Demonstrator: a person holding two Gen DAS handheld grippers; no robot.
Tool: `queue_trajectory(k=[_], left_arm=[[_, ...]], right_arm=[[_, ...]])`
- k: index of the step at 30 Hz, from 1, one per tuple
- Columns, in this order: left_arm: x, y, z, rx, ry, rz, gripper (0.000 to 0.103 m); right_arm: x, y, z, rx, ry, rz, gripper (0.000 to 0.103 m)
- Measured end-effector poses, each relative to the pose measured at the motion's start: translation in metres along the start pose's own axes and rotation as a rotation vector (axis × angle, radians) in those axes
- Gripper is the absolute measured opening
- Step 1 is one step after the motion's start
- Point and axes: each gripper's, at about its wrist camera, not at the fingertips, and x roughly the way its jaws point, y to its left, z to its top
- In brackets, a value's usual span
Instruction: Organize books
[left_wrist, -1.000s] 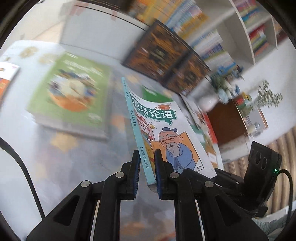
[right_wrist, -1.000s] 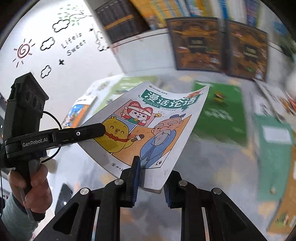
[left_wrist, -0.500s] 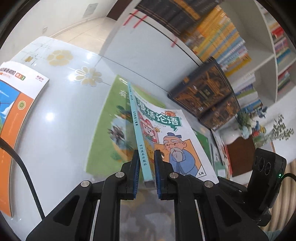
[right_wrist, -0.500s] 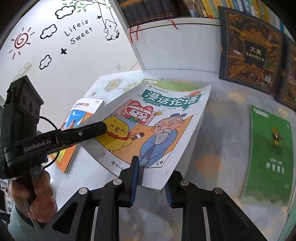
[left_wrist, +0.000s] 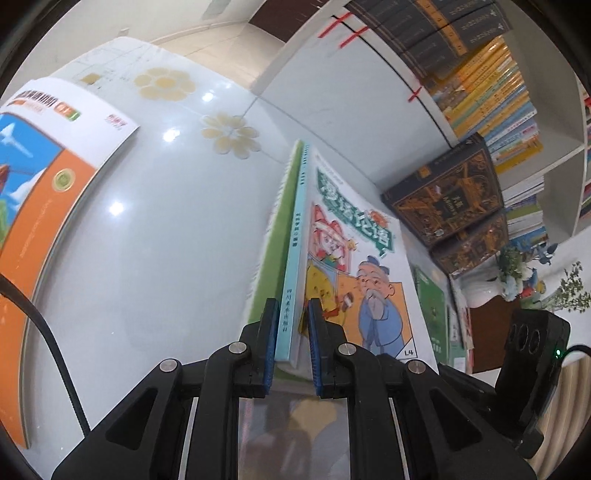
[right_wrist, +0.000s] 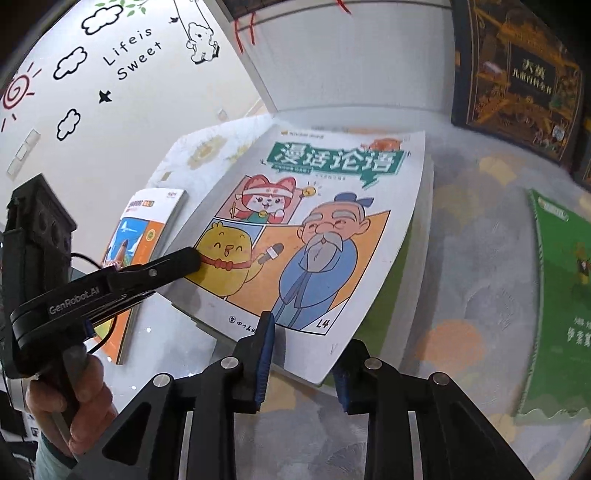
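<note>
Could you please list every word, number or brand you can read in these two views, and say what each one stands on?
"Lifeis Sweet": wall decal.
"GenRobot.AI": side of the left gripper.
"漫话论语": title of the cartoon book.
"L4": the cover's lower corner.
"大英": dark hardcover; the line below is too blurred.
Orange book and green book: text too small or blurred.

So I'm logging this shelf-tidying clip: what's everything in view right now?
Cartoon book: one, white and orange cover, teal spine, atop a green book.
Orange-blue book: one, flat on table, left.
Green book: one, flat, right.
Dark ornate books: two, leaning on the bookcase.
Shelved books: many, yellow, blue, dark.
Left gripper: shut on the cartoon book's spine.
Right gripper: fingers opening, book edge between them.
Hand: one, holding the left gripper.
</note>
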Motion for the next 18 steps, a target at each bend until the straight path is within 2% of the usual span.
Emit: queue_trajectory(k=[3,7,11,15,18], left_arm=[[-0.005,0.004,-0.006,-0.014,-0.001,0.000,0.012],[-0.014,0.003,-0.013,-0.002,-0.013,0.046,0.012],[-0.024,-0.004,-0.021,0.019,-0.021,0.050,0.012],[-0.033,-0.026,-0.028,0.105,-0.034,0.081,0.015],[-0.033,-0.054,-0.036,0.177,-0.017,0.070,0.016]], right_arm=[[0.000,-0.006,0.000,0.022,-0.006,0.012,0.030],[-0.002,-0.014,0.002,0.033,-0.001,0.013,0.035],[-0.011,-0.024,-0.003,0.057,-0.001,-0.002,0.053],[-0.026,-0.041,-0.019,0.087,-0.012,0.039,0.054],[-0.038,-0.055,-0.033,0.101,-0.019,0.030,0.054]])
